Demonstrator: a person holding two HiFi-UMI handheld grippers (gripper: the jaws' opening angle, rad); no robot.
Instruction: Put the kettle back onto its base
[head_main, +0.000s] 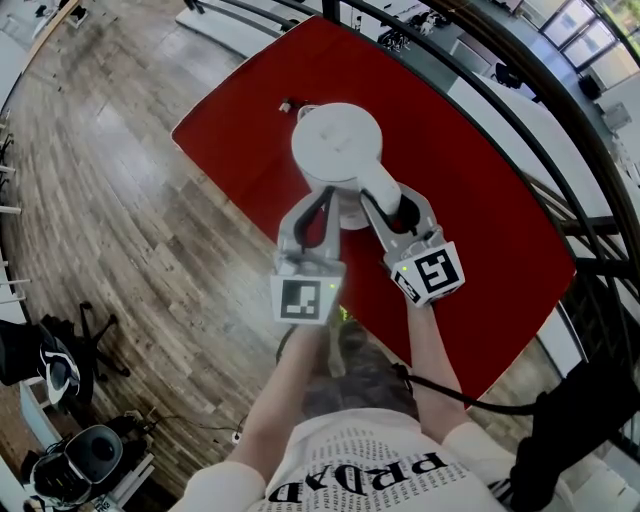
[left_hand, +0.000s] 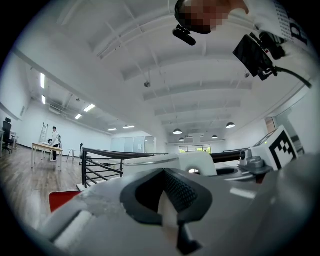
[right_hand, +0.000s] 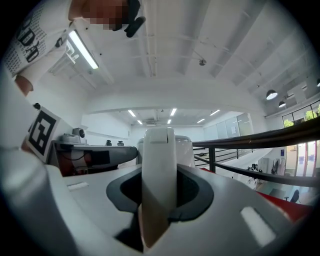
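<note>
The white kettle (head_main: 336, 143) stands near the middle of the red tabletop (head_main: 480, 200), seen from straight above, so whether it sits on a base cannot be told. Its handle (head_main: 383, 190) points toward the person. The right hand-held gripper (head_main: 397, 207) is clamped on it, the handle upright between both pads. The left hand-held gripper (head_main: 322, 200) lies just beside the kettle's body – its jaws drawn together at the tips, holding nothing that can be made out.
</note>
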